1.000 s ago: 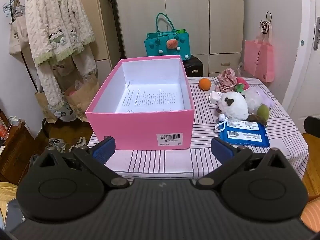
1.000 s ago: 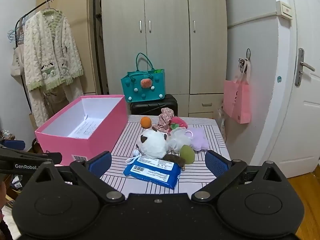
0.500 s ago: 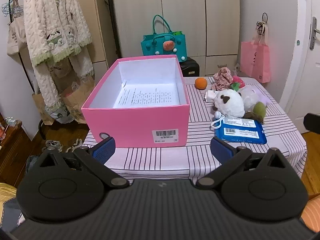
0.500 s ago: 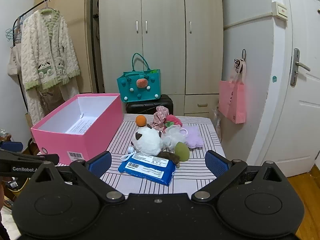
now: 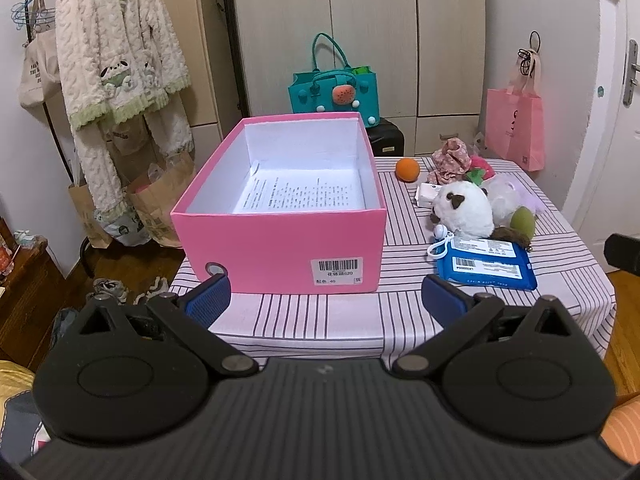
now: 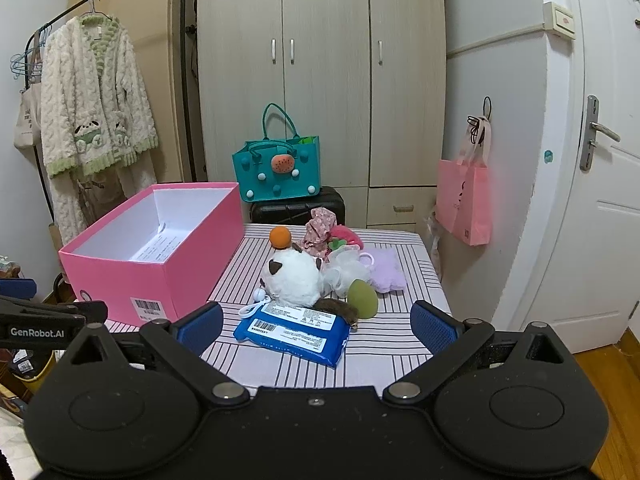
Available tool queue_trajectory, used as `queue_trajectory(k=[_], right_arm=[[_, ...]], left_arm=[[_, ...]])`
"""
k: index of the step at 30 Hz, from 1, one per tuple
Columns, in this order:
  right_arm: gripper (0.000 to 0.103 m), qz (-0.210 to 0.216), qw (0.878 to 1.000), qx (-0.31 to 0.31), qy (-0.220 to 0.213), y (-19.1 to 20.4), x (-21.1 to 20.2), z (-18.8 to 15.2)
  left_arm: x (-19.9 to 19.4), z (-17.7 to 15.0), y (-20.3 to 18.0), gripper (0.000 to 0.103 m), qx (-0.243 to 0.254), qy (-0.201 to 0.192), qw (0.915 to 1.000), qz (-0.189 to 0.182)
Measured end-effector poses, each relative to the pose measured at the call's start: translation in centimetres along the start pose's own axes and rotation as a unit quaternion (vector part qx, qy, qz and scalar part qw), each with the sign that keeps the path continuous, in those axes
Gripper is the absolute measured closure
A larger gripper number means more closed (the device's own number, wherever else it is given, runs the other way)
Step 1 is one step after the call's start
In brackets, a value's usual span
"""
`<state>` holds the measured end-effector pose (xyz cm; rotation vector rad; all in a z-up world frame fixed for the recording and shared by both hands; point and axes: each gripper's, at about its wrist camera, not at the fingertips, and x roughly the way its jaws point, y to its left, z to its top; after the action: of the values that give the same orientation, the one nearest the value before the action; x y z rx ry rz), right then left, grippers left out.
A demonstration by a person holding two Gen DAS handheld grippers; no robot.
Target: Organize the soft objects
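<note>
- Nothing packed yet: the open pink cardboard box [image 5: 280, 216] holds only a printed sheet.
- Soft items, including the white plush toy [image 6: 294, 278], cluster at the box's three o'clock.
- Left gripper [image 5: 324, 294] and right gripper [image 6: 316, 322] both spread wide, grasping nothing.

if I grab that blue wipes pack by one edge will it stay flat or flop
The blue wipes pack looks like a soft film pouch lying flat on the striped tablecloth, so it would probably sag when lifted by one edge. Its glossy wrapper may be a bit slippery between the pads. Being flat, it should slide rather than roll if pushed.
</note>
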<state>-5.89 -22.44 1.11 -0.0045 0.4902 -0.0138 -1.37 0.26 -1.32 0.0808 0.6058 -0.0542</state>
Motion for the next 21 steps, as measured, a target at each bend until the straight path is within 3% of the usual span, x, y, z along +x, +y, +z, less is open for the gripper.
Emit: queue_trajectory(k=[21], right_arm=[[0.001, -0.008, 1.000, 0.000, 0.003, -0.17, 0.52, -0.69]], left_arm=[[0.57, -0.39, 0.10, 0.000, -0.002, -0.004, 1.0000, 0.000]])
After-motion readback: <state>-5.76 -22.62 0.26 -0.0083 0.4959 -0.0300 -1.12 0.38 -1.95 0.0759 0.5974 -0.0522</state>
